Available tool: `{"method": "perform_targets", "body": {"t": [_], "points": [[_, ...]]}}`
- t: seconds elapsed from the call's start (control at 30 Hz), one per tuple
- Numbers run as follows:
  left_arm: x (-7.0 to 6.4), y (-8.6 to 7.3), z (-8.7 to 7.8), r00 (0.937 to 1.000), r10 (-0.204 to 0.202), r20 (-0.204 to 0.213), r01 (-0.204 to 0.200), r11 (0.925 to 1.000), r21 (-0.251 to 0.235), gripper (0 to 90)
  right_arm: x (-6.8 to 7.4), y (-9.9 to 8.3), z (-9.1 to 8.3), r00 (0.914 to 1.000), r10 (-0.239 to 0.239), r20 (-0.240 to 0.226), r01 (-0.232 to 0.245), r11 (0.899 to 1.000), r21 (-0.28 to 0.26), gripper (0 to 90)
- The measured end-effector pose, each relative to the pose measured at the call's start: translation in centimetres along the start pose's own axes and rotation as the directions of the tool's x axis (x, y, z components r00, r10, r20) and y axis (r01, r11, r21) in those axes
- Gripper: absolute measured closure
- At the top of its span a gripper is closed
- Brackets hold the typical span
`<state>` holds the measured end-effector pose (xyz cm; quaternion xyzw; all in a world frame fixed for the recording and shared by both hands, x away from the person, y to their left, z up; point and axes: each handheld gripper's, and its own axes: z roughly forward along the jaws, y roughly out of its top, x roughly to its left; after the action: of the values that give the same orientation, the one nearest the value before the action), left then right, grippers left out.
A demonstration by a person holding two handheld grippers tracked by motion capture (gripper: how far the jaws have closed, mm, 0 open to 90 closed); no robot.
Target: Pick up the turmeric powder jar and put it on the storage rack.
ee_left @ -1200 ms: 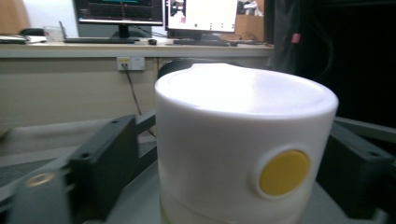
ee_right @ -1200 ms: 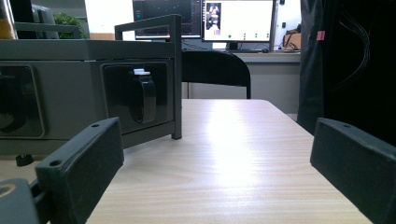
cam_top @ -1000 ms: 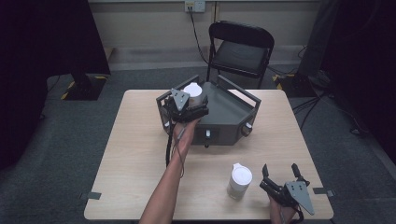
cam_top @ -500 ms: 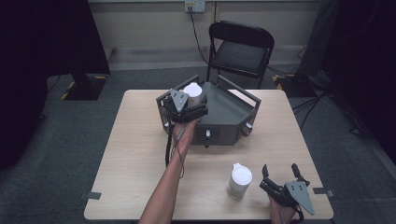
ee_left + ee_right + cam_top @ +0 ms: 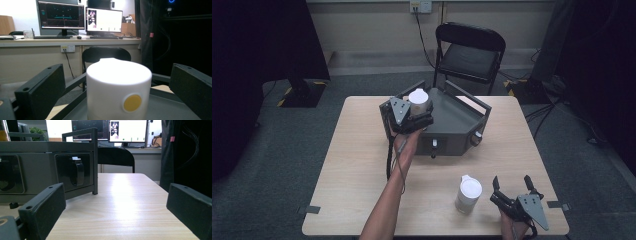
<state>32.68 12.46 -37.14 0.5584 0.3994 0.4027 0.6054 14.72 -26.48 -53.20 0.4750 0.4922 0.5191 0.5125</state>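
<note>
Hovering with spread jaws around a white cup point(image 5: 118, 91) (on the grey tray point(image 5: 457, 117)), the left gripper point(image 5: 414, 114) should close squarely, gently.

Lab: desk monitors point(image 5: 82, 15), taped-down table point(image 5: 362, 150)

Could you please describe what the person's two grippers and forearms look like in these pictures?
Each gripper, left gripper and right gripper, is black with two flat, blocky jaws that have small screw holes, and carries a grey three-cornered plate on top. A dark cable trails from the left one along the forearm. Both forearms are bare, with no sleeves visible.
</note>
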Motion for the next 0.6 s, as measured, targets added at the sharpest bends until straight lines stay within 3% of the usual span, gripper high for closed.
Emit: {"method": "perform_targets", "body": {"t": [0.37,0.47,0.6], "points": [[0.4,-1.2,-1.7,0.9997,-0.018,0.014,0.019,0.9996,-0.023,0.0,0.0,0.0,0.0,1.0,-0.001,0.0,0.001,1.0,0.0,1.0],[0.3,-1.4,-2.4,1.0,0.004,0.005,-0.003,0.9995,-0.03,0.0,0.0,0.0,0.0,1.0,0.0,0.001,0.0,1.0,0.0,1.0],[0.3,-1.3,-3.0,1.0,0.003,0.004,-0.003,0.9995,-0.03,0.0,0.0,0.0,0.0,1.0,0.0,0.001,0.0,1.0,0.0,1.0]]}}
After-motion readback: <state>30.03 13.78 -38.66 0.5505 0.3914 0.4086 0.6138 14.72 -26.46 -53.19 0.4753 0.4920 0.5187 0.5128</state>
